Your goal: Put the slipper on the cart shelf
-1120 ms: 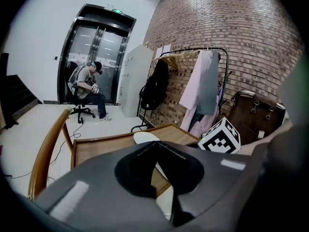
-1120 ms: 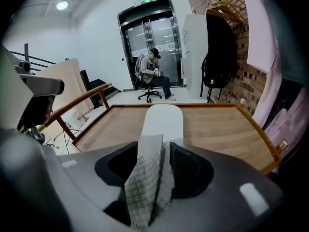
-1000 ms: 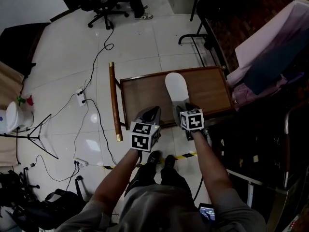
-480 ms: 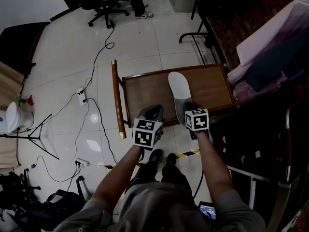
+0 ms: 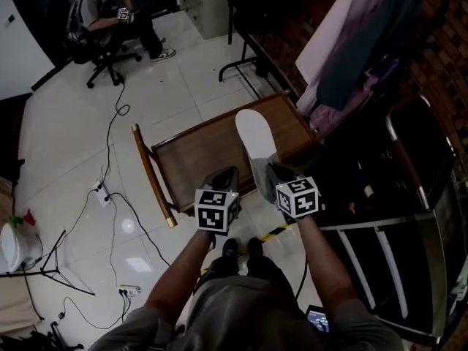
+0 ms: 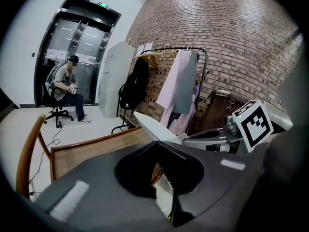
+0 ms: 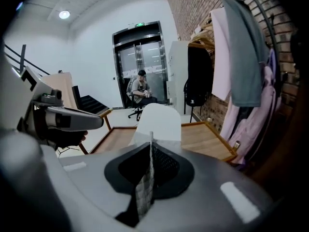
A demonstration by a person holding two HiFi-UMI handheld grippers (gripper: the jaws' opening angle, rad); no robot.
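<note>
A white slipper (image 5: 252, 134) sticks out forward from my right gripper (image 5: 265, 168), which is shut on its near end. In the right gripper view the slipper (image 7: 157, 122) rises just beyond the closed jaws of the right gripper (image 7: 150, 141), over the wooden cart shelf (image 7: 207, 139). The low wooden cart (image 5: 197, 156) stands on the floor below both grippers. My left gripper (image 5: 225, 172) hovers beside the right one at the cart's near edge, its jaws together and empty. From the left gripper (image 6: 157, 143) the slipper (image 6: 154, 127) shows tilted in the air.
The cart's upright handle (image 5: 150, 174) is at its left end. A clothes rack with pink and grey garments (image 5: 344, 57) stands behind the cart. A dark metal rack (image 5: 409, 218) is at my right. Cables (image 5: 110, 196) trail over the tiled floor. A person sits on an office chair (image 5: 102, 20) far back.
The head view has swung, so the clothes rack and metal rack fill more of the right side. Both grippers stay at the cart's near edge, the slipper still in front of the right one.
</note>
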